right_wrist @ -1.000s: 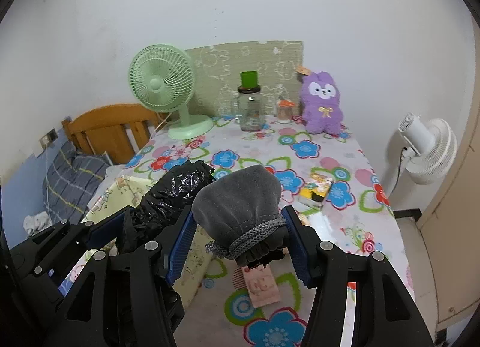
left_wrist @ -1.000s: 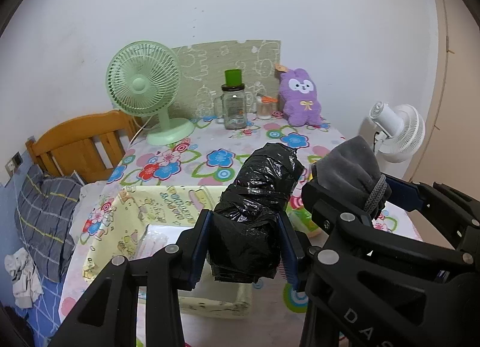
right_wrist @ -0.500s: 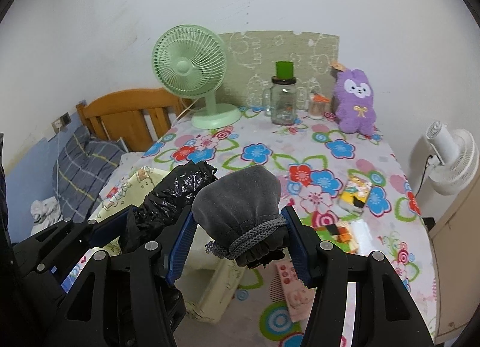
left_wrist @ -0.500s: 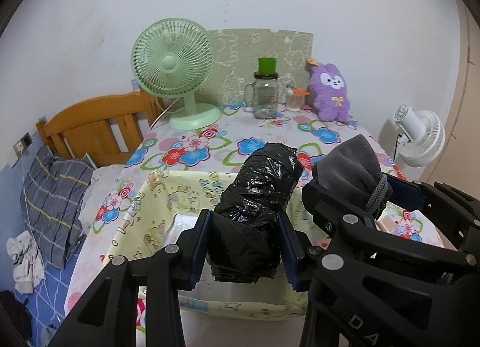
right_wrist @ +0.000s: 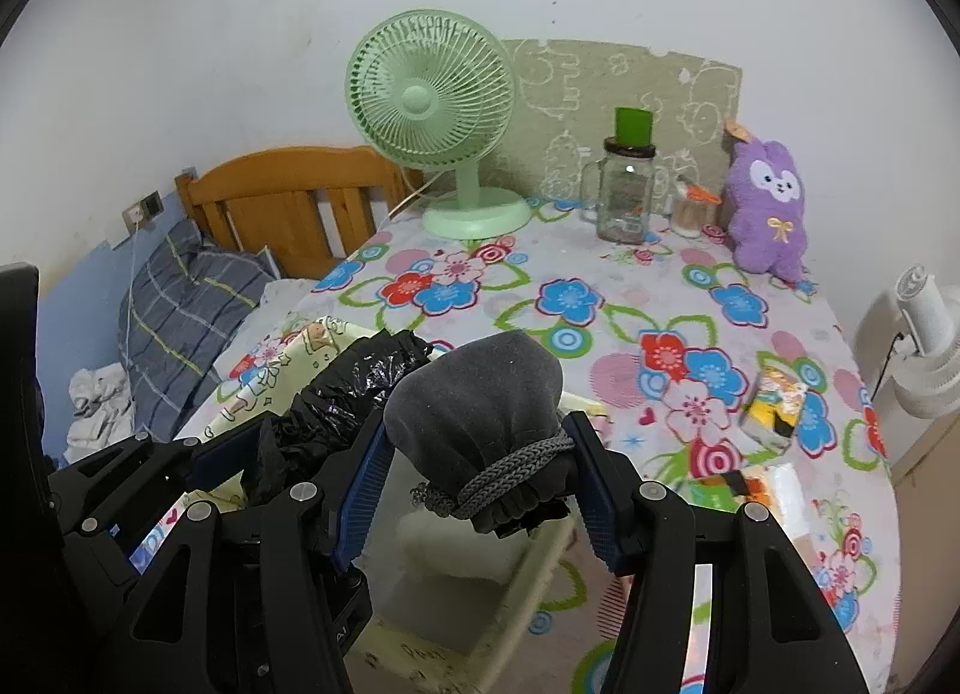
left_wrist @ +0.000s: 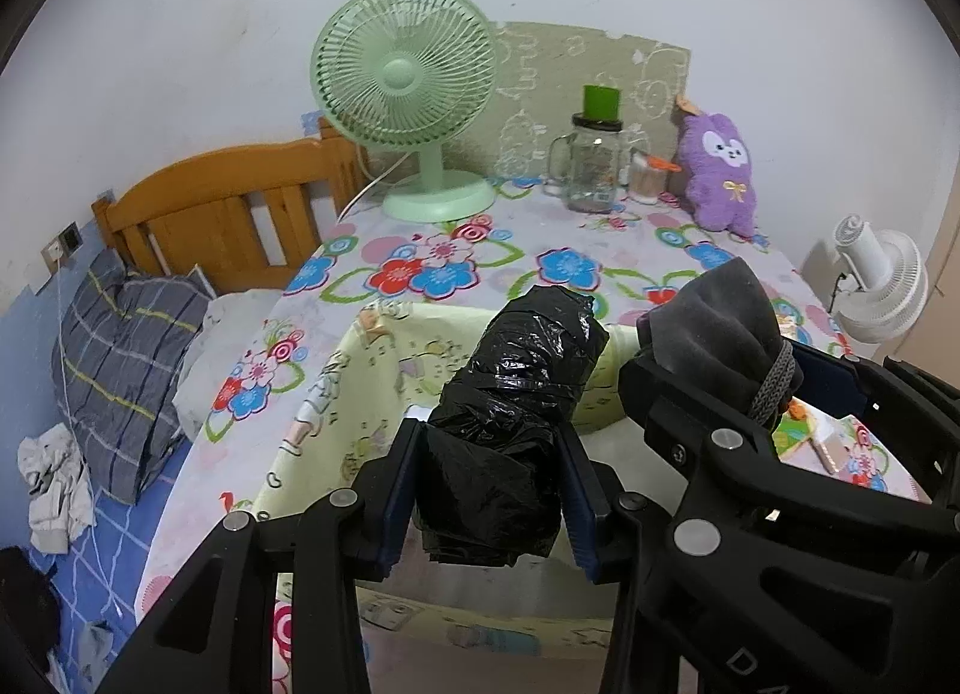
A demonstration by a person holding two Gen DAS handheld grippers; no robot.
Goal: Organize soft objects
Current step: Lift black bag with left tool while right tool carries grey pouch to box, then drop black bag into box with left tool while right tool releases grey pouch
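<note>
Both hand-held grippers have swung left and lower across the flower-print tablecloth [right_wrist: 690,286], now hanging over the pale yellow fabric storage box [left_wrist: 360,388]. The left gripper [left_wrist: 491,493] clamps a crumpled black plastic bundle [left_wrist: 510,394]; beside it the right gripper [right_wrist: 477,487] grips a grey drawstring pouch [right_wrist: 480,406]. A green desk fan [right_wrist: 432,100] and purple plush rabbit [right_wrist: 771,202] stand by the wall.

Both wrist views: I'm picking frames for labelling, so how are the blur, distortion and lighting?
Left wrist view: strong fisheye bending and dark corners; green fan is sharp, yellow fabric box slightly smeared. Right wrist view: same distortion; grey pouch crisp, the packet on the tablecloth blurred. Lighting soft, no harsh glare.
</note>
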